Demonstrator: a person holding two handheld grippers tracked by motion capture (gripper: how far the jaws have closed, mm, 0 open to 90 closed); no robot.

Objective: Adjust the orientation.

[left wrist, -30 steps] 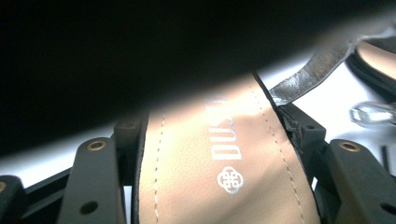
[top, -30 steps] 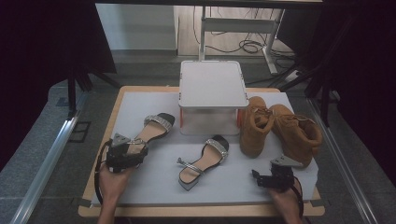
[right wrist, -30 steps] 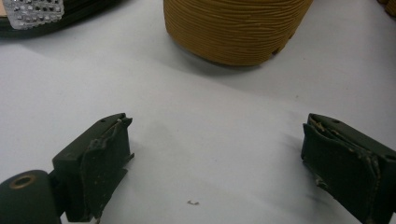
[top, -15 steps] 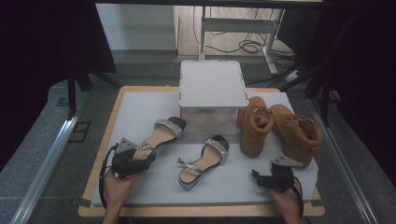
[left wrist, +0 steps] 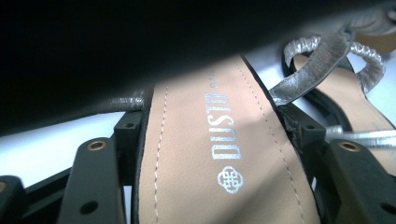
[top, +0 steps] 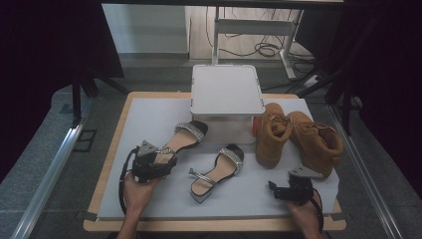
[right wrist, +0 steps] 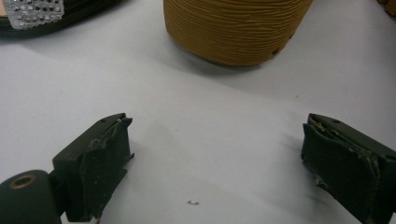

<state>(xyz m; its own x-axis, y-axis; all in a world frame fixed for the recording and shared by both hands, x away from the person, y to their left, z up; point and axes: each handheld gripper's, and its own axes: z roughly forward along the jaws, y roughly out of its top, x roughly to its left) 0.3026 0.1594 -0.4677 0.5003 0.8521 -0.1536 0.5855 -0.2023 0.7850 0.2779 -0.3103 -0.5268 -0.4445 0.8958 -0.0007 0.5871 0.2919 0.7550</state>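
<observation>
Sandal [top: 181, 138] lies heel-first in my left gripper [top: 154, 167] near the mat's [top: 149, 112] left side. From the left gripper view, both jaws clamp its tan insole [left wrist: 210, 154]. My right gripper [right wrist: 215, 168] hangs open above bare mat.

Bare mat [top: 149, 114] lies open far left. The box [top: 226, 94] blocks the far middle, boots [top: 298, 137] crowd the right, one sandal [top: 216, 172] lies mid-mat.
</observation>
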